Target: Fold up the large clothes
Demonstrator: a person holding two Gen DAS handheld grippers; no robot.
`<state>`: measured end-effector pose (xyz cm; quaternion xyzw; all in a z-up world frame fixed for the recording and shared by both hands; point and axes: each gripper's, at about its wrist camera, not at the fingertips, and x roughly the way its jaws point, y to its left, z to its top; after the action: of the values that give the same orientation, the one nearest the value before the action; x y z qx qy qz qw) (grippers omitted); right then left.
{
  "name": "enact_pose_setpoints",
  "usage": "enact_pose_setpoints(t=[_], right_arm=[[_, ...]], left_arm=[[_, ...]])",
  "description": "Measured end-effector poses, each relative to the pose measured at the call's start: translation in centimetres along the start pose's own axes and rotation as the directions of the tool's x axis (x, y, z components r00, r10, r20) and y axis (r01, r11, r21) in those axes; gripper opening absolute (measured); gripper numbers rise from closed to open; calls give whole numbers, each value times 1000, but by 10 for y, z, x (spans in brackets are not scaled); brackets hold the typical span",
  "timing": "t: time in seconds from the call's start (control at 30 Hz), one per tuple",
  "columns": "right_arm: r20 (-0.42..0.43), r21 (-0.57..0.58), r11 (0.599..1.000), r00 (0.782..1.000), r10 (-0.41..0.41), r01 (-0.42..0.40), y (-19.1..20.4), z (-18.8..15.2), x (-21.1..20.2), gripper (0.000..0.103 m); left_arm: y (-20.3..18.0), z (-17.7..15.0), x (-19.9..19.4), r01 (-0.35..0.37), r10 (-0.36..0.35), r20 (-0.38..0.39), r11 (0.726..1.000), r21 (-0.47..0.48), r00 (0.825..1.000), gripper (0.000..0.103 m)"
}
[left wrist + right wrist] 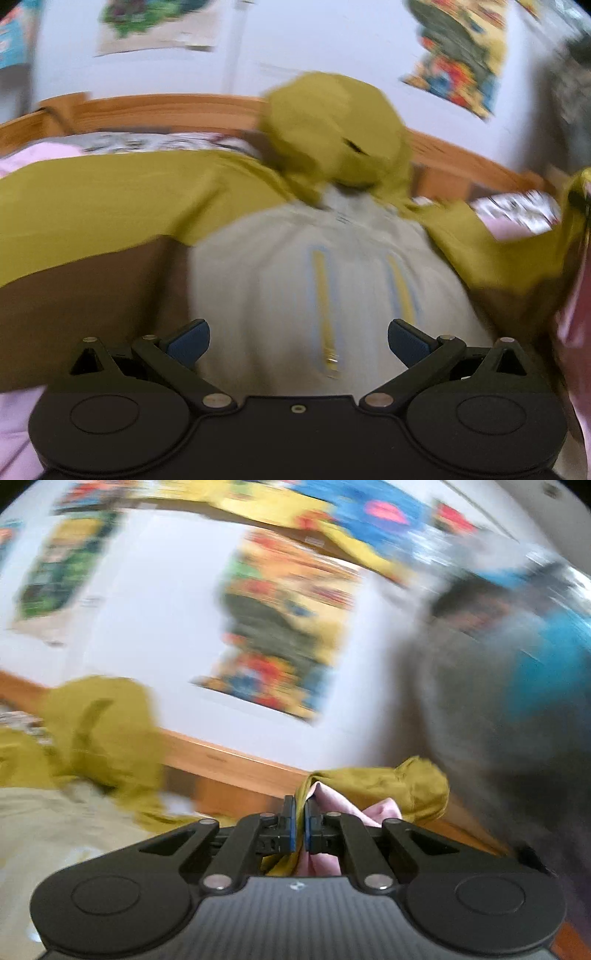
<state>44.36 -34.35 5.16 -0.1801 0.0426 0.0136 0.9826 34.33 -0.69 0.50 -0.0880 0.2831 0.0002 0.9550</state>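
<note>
A mustard-yellow hooded jacket (110, 199) with a pale grey lining (295, 280) lies spread open on the bed, its hood (332, 125) raised at the far side. My left gripper (298, 341) is open and empty just above the lining, near the yellow zip strips. My right gripper (300, 825) is shut on a fold of the jacket's yellow edge (388, 786), with a bit of pink fabric (340, 808) pinched along, and holds it lifted. The jacket's hood also shows in the right wrist view (99, 723). Both views are motion-blurred.
The bed has a pink sheet (14, 413) and a wooden frame (166, 110) against a white wall with colourful posters (280, 627). A patterned pillow or cover (147, 142) lies at the far side. A dark grey shape (480, 709) stands right.
</note>
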Motion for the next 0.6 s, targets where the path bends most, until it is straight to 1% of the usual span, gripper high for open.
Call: enact_pose_setpoints(t=[0.03, 0.1, 0.13, 0.2, 0.27, 0.33, 0.37, 0.4, 0.43, 0.47, 0.5, 0.53, 0.57, 0.6], right_arm=[[12, -52, 997, 998, 57, -56, 17, -1, -3, 6], [5, -136, 976, 985, 174, -172, 48, -6, -7, 6], [-15, -188, 952, 970, 241, -240, 66, -13, -12, 6], [-59, -260, 905, 941, 332, -336, 91, -28, -27, 6], [-128, -312, 842, 898, 421, -439, 113, -44, -38, 7], [-178, -346, 796, 868, 465, -497, 121, -58, -45, 11], [-196, -352, 781, 857, 477, -516, 124, -63, -51, 13], [-207, -347, 776, 850, 484, -526, 122, -65, -54, 18], [-214, -334, 777, 846, 489, -534, 119, -67, -60, 33], [-211, -325, 782, 846, 489, -532, 115, -66, -65, 41], [-205, -321, 788, 851, 484, -525, 110, -64, -69, 52], [-199, -322, 798, 860, 470, -510, 103, -64, -76, 55], [-199, -326, 808, 871, 449, -491, 97, -65, -82, 56], [-196, -334, 821, 886, 420, -463, 91, -61, -78, 61]], left_arm=[[8, 1, -3, -20, 21, 12, 999, -26, 1000, 102], [22, 2, -7, -48, 50, 30, 997, -61, 998, 102], [29, 2, -9, -63, 65, 34, 995, -74, 997, 102], [37, 2, -10, -90, 94, 34, 991, -97, 995, 102], [44, 2, -11, -94, 98, 29, 988, -121, 995, 102], [48, 2, -12, -78, 83, 29, 986, -147, 996, 102], [50, 1, -14, -65, 70, 30, 986, -155, 997, 102], [50, 1, -14, -46, 52, 33, 986, -163, 998, 102], [50, 1, -14, -23, 30, 40, 985, -171, 999, 102], [50, 0, -14, 4, 4, 47, 984, -179, 999, 102], [50, -1, -12, 33, -24, 51, 982, -188, 998, 102], [50, -2, -11, 65, -56, 51, 978, -200, 997, 102], [50, -3, -8, 96, -87, 48, 972, -214, 995, 102], [49, -4, -4, 123, -116, 45, 967, -222, 992, 102]])
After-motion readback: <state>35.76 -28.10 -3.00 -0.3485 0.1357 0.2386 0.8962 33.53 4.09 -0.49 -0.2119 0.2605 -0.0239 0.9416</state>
